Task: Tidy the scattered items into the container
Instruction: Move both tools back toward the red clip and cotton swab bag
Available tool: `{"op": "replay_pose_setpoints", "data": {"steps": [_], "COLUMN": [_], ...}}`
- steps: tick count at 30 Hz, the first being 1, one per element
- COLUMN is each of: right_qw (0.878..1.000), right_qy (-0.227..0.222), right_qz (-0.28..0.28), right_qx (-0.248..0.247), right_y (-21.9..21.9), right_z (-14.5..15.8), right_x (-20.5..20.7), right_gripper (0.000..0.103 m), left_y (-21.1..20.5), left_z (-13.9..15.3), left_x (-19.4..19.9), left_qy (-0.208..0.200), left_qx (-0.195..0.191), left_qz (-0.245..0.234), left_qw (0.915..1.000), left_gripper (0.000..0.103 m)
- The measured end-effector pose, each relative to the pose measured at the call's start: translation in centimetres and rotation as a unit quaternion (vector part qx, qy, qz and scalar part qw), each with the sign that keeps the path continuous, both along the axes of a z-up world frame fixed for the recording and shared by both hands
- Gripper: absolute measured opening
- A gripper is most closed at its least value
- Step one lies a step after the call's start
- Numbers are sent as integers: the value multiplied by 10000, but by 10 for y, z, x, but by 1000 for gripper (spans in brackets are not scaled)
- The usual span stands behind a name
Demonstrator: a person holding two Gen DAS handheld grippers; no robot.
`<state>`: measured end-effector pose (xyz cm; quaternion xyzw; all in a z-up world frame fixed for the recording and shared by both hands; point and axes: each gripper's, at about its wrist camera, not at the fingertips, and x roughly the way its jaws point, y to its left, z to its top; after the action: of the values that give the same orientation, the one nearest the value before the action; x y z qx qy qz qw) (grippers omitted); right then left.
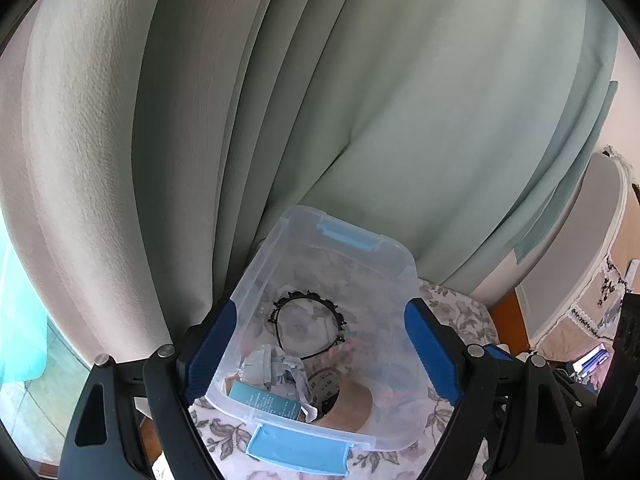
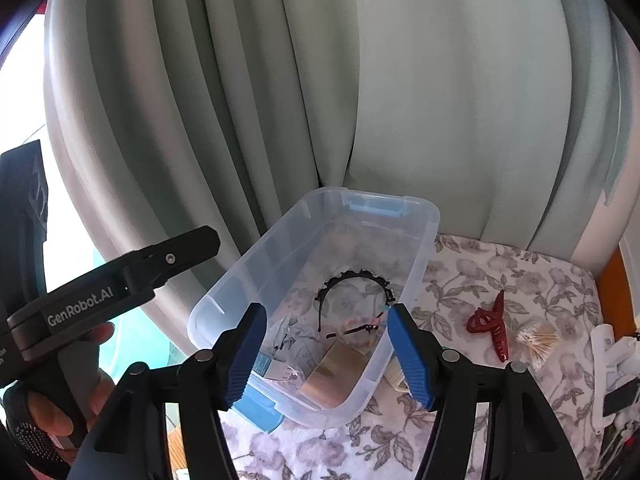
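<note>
Both grippers are held wide and empty over the clear container (image 2: 320, 300); loose items are left on the floral cloth (image 2: 500, 280) to its right.

The right gripper (image 2: 326, 354) is seen with its blue pads well apart and nothing between them, above the container's near end. The left gripper (image 1: 320, 354) is likewise spread, with no contact made, straddling the near rim. A black headband (image 2: 356, 294), crumpled paper (image 2: 294, 340) and a tape roll (image 2: 334, 374) are already inside. The red hair claw (image 2: 490, 328) lies right of the container, its long axis running near to far, with cotton swabs (image 2: 538, 340) just beyond. The right gripper is judged the nearer; a rightward reach would be called for.
</note>
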<state>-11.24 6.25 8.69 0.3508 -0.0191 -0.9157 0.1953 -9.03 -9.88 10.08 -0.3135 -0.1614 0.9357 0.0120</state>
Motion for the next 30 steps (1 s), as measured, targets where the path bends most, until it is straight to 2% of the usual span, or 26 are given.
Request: {"op": "replay_pose_setpoints", "data": {"steps": [9, 15, 24, 27, 30], "right_qw": [9999, 9994, 9977, 9969, 9957], "right_qy": [91, 182, 340, 384, 418], "right_qz": [-70, -186, -396, -483, -602], "right_qx": [-117, -229, -424, -497, -564], "right_y": [13, 28, 62, 76, 92], "right_z": [8, 14, 22, 24, 25], "right_x": [11, 21, 40, 46, 52], "right_gripper": [68, 68, 68, 68, 68], "left_y": [-6, 5, 41, 57, 76], "left_z": [8, 14, 28, 32, 35], "left_x": [4, 8, 19, 23, 27], "left_qy": [78, 219, 404, 485, 559], "left_qx": [-182, -326, -647, -799, -923], "left_qz": [-65, -159, -468, -600, -748], "left_qw": [9998, 9991, 9960, 9938, 9914], "left_gripper": [87, 87, 87, 96, 96]}}
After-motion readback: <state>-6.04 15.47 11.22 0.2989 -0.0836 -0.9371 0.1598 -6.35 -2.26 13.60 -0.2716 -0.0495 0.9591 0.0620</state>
